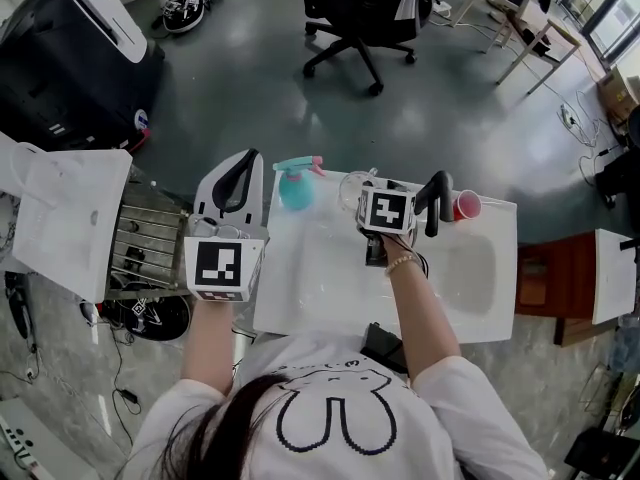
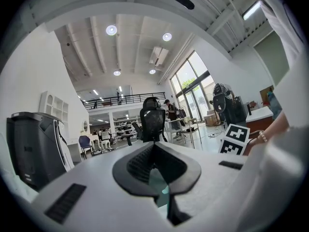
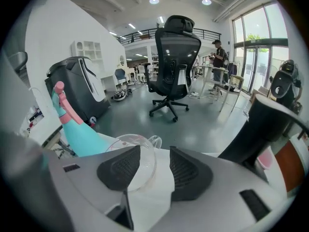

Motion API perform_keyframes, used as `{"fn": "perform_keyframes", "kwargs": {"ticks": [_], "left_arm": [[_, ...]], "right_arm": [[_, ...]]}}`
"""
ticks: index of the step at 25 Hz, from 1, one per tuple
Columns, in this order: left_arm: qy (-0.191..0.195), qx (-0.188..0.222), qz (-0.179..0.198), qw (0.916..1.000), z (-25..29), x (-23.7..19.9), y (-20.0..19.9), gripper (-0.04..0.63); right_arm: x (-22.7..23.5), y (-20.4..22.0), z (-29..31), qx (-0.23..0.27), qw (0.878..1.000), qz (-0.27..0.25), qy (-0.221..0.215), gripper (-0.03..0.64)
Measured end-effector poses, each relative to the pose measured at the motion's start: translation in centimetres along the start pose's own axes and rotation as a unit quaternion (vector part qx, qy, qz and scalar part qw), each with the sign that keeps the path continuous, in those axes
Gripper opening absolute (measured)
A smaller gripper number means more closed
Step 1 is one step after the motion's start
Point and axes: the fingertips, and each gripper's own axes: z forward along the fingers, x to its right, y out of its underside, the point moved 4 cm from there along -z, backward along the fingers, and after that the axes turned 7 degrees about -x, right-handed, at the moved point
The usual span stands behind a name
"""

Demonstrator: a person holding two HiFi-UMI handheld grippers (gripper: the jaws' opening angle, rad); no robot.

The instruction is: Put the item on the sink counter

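Clear glass is what the right gripper (image 3: 161, 152) has in front of it: a small handled mug (image 3: 143, 154) stands upright on the white sink counter (image 1: 300, 298), at the back of the flat stretch left of the basin (image 1: 470, 268). The gripper's two dark pads are spread wide. The mug's rim sits partly behind the left-hand pad and partly in the gap, and neither pad presses on it. Seen from above, the gripper tips downward over the counter and the person's forearm reaches in from below.

Just to the left of the mug stands a teal spray bottle (image 1: 295, 186) with a pink trigger, close to the mug, though I can't tell whether they touch. On the other side of the gripper, a black faucet (image 1: 437, 200) rises from the back edge of the counter. A red cup (image 1: 466, 205) sits right beside it.

The left gripper (image 2: 155, 145) is held level off the counter's left end, over a wire dish rack (image 1: 150, 243), with its jaws brought together and nothing held. A sliver of teal shows through the slot below the pads, probably the spray bottle.

Beyond the counter, a black office chair (image 1: 362, 13) stands on the glossy grey floor.
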Motion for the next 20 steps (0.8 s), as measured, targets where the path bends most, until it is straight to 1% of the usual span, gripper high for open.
{"fn": "perform_keyframes", "kwargs": {"ticks": [2, 4, 9, 13, 17, 20], "left_arm": [[-0.002, -0.001, -0.003, 1.0, -0.2, 0.5, -0.1, 0.009], [-0.004, -0.001, -0.003, 1.0, -0.4, 1.0, -0.5, 0.009], [-0.007, -0.001, -0.001, 1.0, -1.1, 2.1, -1.2, 0.009], [0.001, 0.003, 0.0, 1.0, -1.5, 3.1, -1.5, 0.009], [0.008, 0.014, -0.001, 0.9999, -2.1, 3.9, -2.1, 0.009], [0.015, 0.025, 0.0, 0.9996, -2.5, 4.4, -2.8, 0.009]], "right_arm": [[-0.1, 0.0, -0.8, 0.013, 1.0, -0.004, -0.017, 0.21], [-0.1, 0.0, -1.7, 0.024, 0.999, -0.006, -0.032, 0.213], [-0.1, 0.3, -4.2, 0.048, 0.998, -0.018, -0.048, 0.213], [-0.2, 0.5, -6.2, 0.074, 0.994, -0.014, -0.078, 0.208], [-0.5, 0.1, -8.9, 0.117, 0.988, -0.019, -0.097, 0.182], [-0.6, 0.0, -11.3, 0.146, 0.984, -0.016, -0.104, 0.123]]}}
